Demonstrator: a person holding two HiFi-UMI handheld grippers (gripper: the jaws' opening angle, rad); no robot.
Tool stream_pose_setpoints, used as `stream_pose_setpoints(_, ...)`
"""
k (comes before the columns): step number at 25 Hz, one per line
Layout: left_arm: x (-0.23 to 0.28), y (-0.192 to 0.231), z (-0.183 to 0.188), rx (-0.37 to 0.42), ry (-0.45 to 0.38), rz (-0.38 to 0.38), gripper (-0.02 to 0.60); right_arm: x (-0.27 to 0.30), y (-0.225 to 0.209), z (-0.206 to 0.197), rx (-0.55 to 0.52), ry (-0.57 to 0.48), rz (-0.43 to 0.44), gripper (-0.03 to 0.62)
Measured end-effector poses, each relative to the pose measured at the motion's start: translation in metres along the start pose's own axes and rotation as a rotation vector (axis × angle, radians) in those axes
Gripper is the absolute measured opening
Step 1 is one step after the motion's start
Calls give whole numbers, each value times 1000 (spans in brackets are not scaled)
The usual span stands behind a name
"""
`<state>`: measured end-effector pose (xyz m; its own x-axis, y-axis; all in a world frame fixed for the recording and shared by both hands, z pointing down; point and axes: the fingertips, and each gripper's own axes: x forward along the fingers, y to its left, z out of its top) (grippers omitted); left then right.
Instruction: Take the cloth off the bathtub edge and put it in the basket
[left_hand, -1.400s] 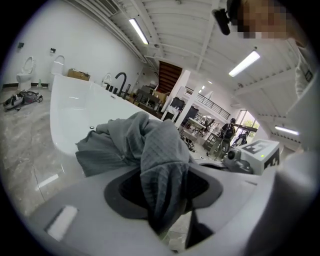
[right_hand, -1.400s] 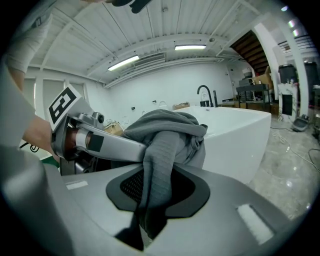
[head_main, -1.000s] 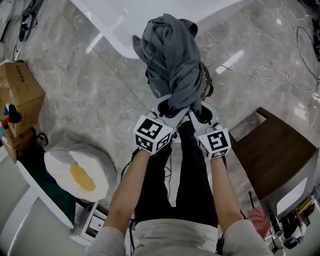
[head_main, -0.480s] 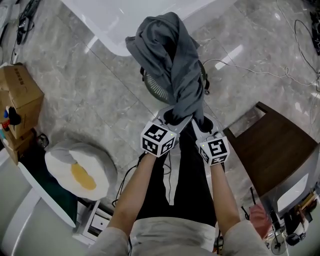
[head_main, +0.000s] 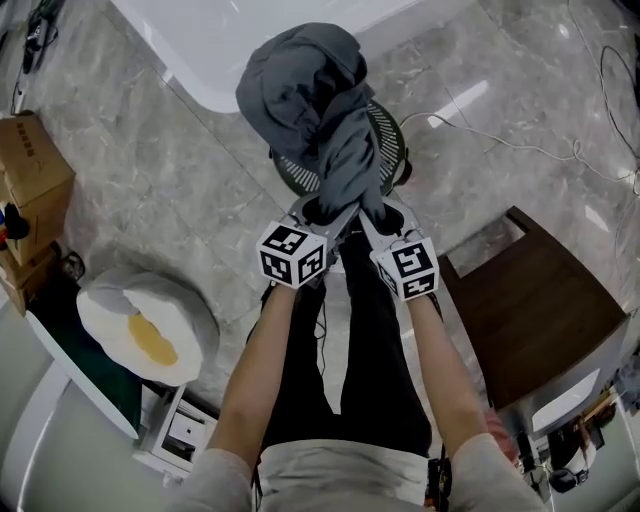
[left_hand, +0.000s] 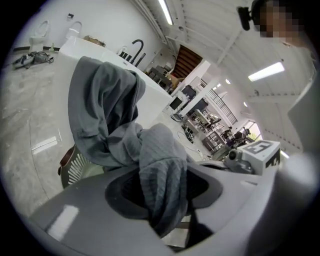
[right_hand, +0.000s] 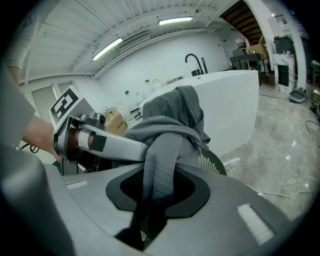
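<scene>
Hanging directly above the basket (head_main: 386, 128), the cloth (head_main: 305, 105) is bunched and gripped at two points. Left gripper (head_main: 318, 212): jaws clamped on a thick fold of cloth, at the basket's near-left side. Right gripper (head_main: 373, 216): jaws narrow, pinching a thinner fold, at the basket's near-right side, just beside the left one. Cloth covers most of the basket's opening and possibly touches its rim; the view is unclear. Bathtub (head_main: 240, 40) stands just beyond the basket.
</scene>
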<state>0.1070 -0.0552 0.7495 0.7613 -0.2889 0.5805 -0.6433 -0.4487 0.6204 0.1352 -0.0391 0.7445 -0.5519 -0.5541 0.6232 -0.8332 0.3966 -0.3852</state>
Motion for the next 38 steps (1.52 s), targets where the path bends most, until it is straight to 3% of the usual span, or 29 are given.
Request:
stream_pose_setpoints(20,61,124,-26,-227,-19,204,239,126,-49,-45,-56,285,149,89)
stream_pose_setpoints(30,52,138,-31,-253,-46,259,247,124,-69,-48,-7,302,68,147)
stream_pose_setpoints(38,36,123,-40,-211,-30,232,247,105,-66,-46,-7,270,30,147)
